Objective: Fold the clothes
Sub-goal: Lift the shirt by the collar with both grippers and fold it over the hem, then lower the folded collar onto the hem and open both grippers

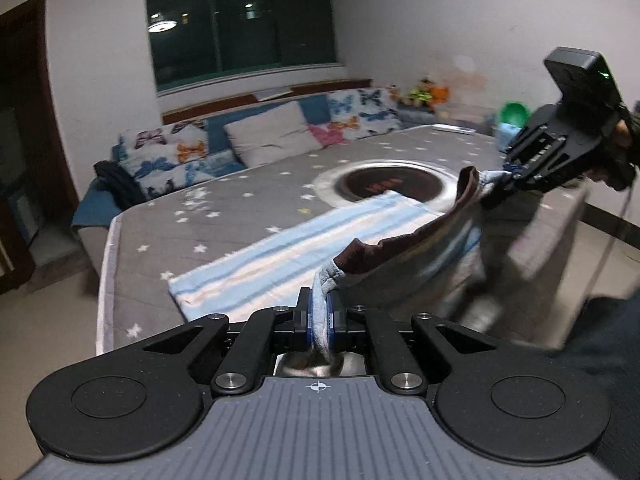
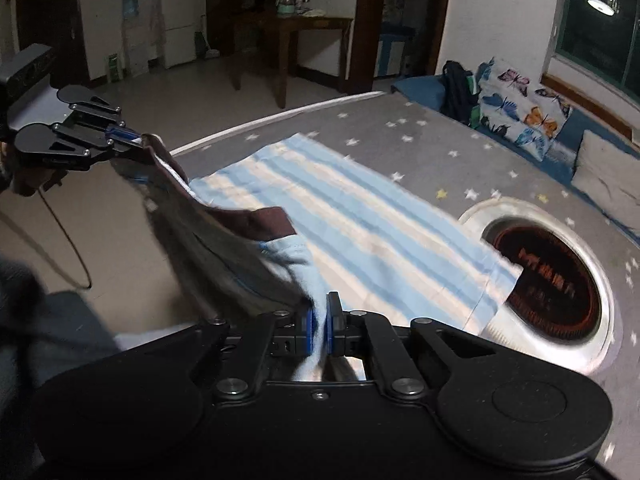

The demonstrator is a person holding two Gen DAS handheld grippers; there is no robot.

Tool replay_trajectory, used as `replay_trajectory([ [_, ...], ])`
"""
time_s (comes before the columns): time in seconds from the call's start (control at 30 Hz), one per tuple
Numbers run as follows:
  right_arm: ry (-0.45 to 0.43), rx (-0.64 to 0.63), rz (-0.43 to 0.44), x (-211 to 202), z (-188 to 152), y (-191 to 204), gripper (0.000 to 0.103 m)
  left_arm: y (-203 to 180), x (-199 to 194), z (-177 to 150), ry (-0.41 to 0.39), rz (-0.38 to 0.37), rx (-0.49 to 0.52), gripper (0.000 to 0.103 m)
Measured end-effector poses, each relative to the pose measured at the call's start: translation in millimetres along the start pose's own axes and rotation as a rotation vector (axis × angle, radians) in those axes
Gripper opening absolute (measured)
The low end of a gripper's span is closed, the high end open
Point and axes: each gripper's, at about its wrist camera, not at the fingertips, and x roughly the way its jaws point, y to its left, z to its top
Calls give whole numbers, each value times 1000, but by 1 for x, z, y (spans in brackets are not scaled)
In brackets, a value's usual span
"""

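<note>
My left gripper (image 1: 319,316) and right gripper (image 2: 319,326) both pinch the garment (image 1: 404,256) edge, stretched between them above the striped towel (image 1: 280,256) at 12 o'clock on the bed (image 1: 240,200).

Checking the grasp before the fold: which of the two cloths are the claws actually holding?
The garment with the dark brown band, pinched by the left claw and right claw and hanging between them. The striped blue-and-white towel lies flat on the table.

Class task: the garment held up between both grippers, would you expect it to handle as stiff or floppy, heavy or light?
Probably floppy: the garment sags between the left gripper and right gripper. Likely light, since two small pinches hold it up. Its hanging part may swing; it looks blurred.
</note>
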Motion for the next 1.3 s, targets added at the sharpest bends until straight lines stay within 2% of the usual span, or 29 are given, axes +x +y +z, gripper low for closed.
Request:
replay_trajectory([
  [0.37,-6,96,-52,91,44,-84,7,74,120,42,50,64,-72,7],
  [0.6,37,182,-80,145,43,-121,7,96,183,43,128,98,-92,7],
  [0.7,35,204,-101,152,41,-127,9,102,200,37,156,108,-118,8],
  [0.83,32,233,-128,162,37,-135,22,106,214,26,190,130,-142,10],
  [0.87,32,240,-134,165,36,-137,31,106,217,25,192,136,-141,11],
  [1.0,22,256,-173,157,37,-147,46,108,222,22,199,157,-173,17],
  [1.03,19,257,-184,153,38,-150,54,110,221,22,194,161,-182,18],
  [1.17,2,270,-225,137,38,-160,55,115,209,26,162,171,-215,27],
  [1.3,-27,289,-264,121,34,-163,55,111,188,34,113,217,-196,32],
])
